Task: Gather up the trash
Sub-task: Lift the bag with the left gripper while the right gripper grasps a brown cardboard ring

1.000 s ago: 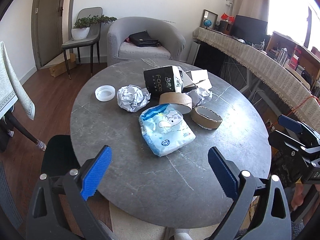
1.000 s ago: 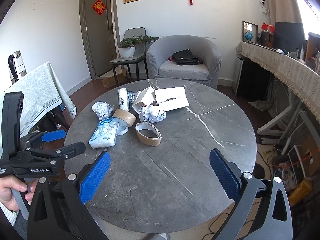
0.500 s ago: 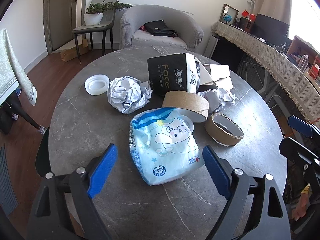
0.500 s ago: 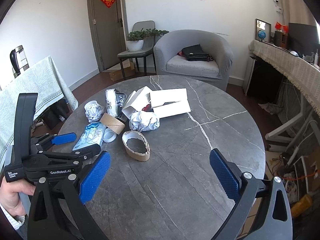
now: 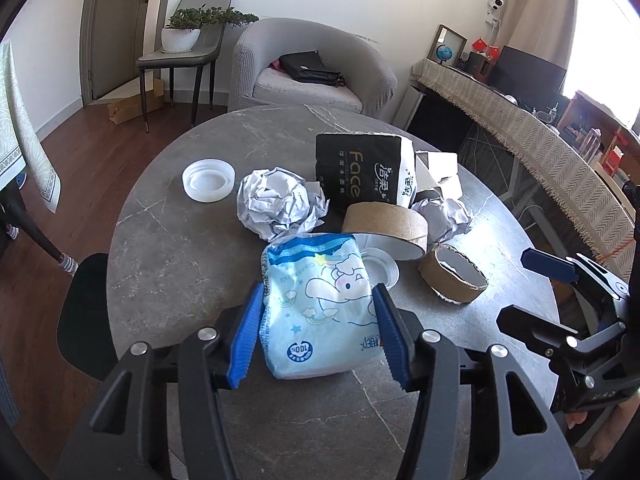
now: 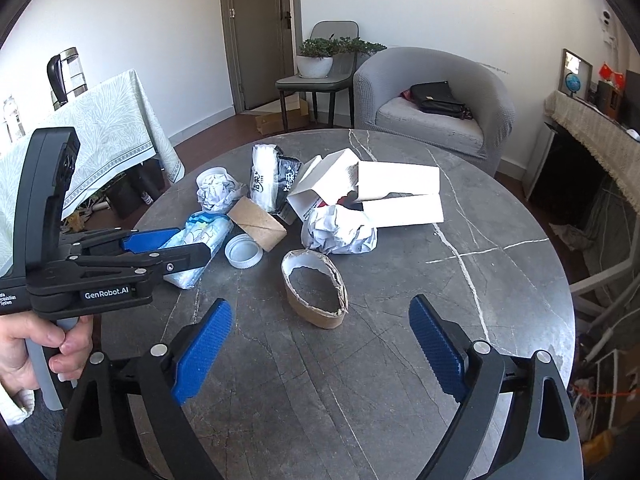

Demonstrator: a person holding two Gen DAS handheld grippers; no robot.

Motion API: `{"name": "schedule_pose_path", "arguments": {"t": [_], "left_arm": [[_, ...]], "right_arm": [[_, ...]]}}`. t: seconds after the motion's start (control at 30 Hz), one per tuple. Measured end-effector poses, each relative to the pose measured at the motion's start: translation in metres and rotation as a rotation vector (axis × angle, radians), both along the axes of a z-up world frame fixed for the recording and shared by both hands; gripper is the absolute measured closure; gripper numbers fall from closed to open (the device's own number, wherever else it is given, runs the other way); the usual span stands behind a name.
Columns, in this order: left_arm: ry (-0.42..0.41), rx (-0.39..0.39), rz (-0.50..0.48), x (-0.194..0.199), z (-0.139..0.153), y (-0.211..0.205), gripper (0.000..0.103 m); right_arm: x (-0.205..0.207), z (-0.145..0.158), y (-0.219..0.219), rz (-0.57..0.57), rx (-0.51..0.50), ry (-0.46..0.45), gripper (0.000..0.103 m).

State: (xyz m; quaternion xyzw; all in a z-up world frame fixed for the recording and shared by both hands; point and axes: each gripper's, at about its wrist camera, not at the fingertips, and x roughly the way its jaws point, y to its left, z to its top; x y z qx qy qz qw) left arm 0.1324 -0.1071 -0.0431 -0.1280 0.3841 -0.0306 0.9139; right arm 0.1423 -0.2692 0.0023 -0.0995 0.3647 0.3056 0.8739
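Trash lies on a round grey marble table (image 5: 192, 248). My left gripper (image 5: 318, 300) is shut on a light blue tissue pack (image 5: 320, 304), its blue pads pressing both sides; the pack also shows in the right wrist view (image 6: 200, 240). Behind it lie a crumpled paper ball (image 5: 280, 204), a black tissue pack (image 5: 360, 172), two cardboard tape rings (image 5: 384, 228) (image 5: 456, 280) and a second paper ball (image 5: 444, 216). My right gripper (image 6: 320, 320) is open and empty, just in front of the torn tape ring (image 6: 316, 288).
A white plastic lid (image 5: 208, 180) sits at the table's left, another lid (image 6: 244, 252) by the blue pack. An opened white box (image 6: 384, 192) lies at the back. A grey armchair (image 5: 312, 68) and a chair with a plant (image 5: 180, 52) stand beyond.
My left gripper moved forward over the blue tissue pack and closed on it. My right gripper moved slightly forward towards the torn tape ring, still open.
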Motion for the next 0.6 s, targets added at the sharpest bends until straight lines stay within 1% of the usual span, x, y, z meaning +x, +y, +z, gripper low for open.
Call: {"name": "schedule_pose_path", "arguments": {"t": [0.13,0.33,0.47,0.6], "left_arm": [[-0.002,-0.024,-0.021,-0.005,0.001,0.011,0.047],[-0.032,-0.031,-0.082,-0.014,0.002,0.019,0.047],[-0.057,-0.054,-0.101,-0.021,0.004,0.028,0.047],[-0.088,-0.063,-0.104,-0.025,0.008,0.042,0.047]], "right_arm": [[0.006,-0.002,0.010,0.010,-0.006,0.019,0.023],[0.016,-0.013,0.030,0.014,-0.060,0.046,0.031],[0.023,-0.016,0.041,0.001,-0.077,0.056,0.039],[0.029,-0.020,0.052,-0.015,-0.107,0.065,0.043]]}}
